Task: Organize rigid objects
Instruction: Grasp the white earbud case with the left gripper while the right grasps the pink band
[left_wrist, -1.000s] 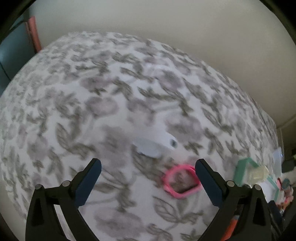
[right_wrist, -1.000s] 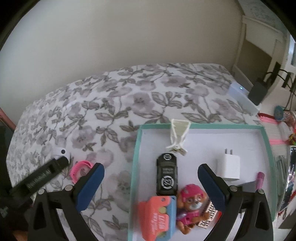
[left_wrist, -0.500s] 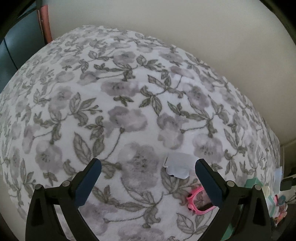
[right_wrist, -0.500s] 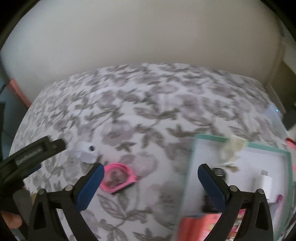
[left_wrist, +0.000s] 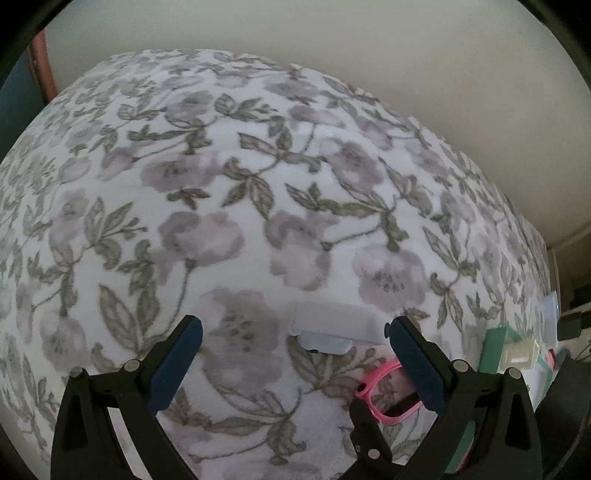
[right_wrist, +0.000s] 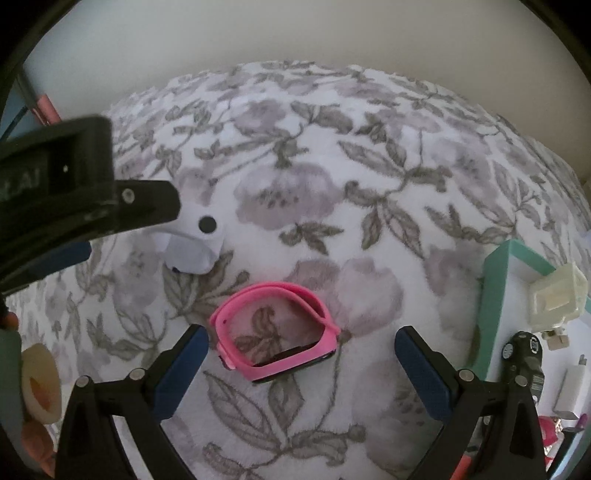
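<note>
A pink wristband watch (right_wrist: 275, 328) lies on the floral blanket, between and just ahead of my open right gripper (right_wrist: 301, 350). It also shows in the left wrist view (left_wrist: 384, 391), beside the right finger. A small white device with a black dot (right_wrist: 195, 243) lies further left; in the left wrist view it (left_wrist: 328, 328) sits between the fingertips of my open left gripper (left_wrist: 293, 345). The left gripper's body (right_wrist: 74, 181) shows at the left of the right wrist view, over the white device.
A teal-rimmed tray (right_wrist: 496, 291) stands at the right with a cream hair clip (right_wrist: 557, 299), a black toy car (right_wrist: 524, 358) and a white charger (right_wrist: 572, 387). The floral blanket (left_wrist: 258, 184) stretches to a pale wall. A roll of tape (right_wrist: 37, 380) is at the left edge.
The right gripper has swung left from over the tray to the pink watch. The left gripper has closed in on the white device, which now lies between its fingertips.
</note>
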